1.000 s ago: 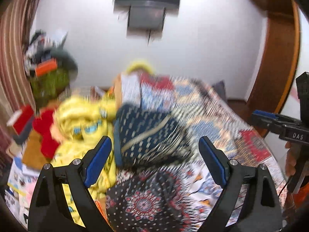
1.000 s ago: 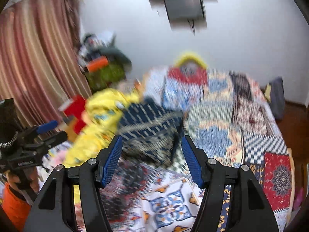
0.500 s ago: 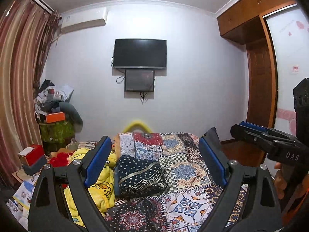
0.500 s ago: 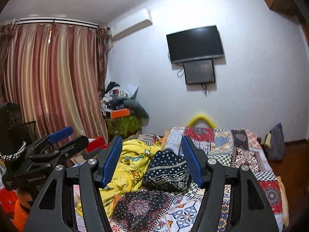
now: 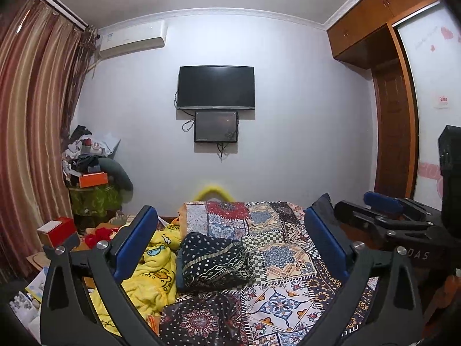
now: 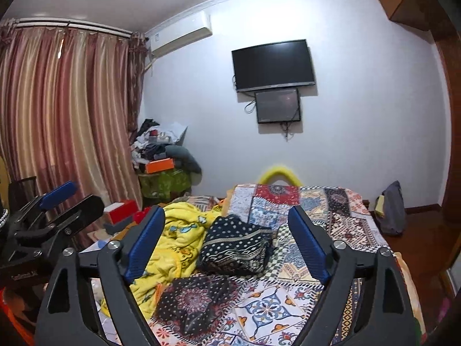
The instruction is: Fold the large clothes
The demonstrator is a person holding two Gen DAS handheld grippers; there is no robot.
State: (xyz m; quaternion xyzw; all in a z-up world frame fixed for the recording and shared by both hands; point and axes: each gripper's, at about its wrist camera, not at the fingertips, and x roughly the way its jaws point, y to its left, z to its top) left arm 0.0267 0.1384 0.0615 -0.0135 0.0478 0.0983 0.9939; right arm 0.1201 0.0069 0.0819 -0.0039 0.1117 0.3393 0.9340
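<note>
On the bed (image 5: pixel 291 262), covered with a patchwork spread, a dark folded garment (image 5: pixel 214 262) with white dots and a patterned band lies as a thick bundle near the middle, its left edge touching a crumpled yellow blanket (image 5: pixel 149 271) printed with cartoon ducks. Just in front of the bundle, closer to both cameras, a second dark cloth (image 5: pixel 201 317) with a red mandala print lies flatter on the spread. The left gripper (image 5: pixel 230 248) is held above the near end of the bed with its 2 blue-padded fingers (image 5: pixel 135 245) spread wide apart, gripping nothing; the folded garment shows in the gap between them, well beyond the tips. The right gripper (image 6: pixel 226 245) is likewise wide open and empty, level with the left one, and frames the same bundle (image 6: pixel 234 249) from a little further right, with the yellow blanket (image 6: pixel 175 248) behind its left pad. Each camera catches the other gripper at the edge of its view: the right one at the far right of the left view, the left one at the far left of the right view. Behind the bed a dark TV (image 5: pixel 216 86) hangs on the white wall with a smaller screen (image 5: pixel 216 127) directly under it, an air conditioner (image 5: pixel 132 41) is mounted high to the left, striped curtains (image 6: pixel 66 121) cover the left side, and a heap of clutter (image 5: pixel 92 173) with an orange box sits in the corner. A wooden wardrobe (image 5: pixel 383 28) fills the right side.
</note>
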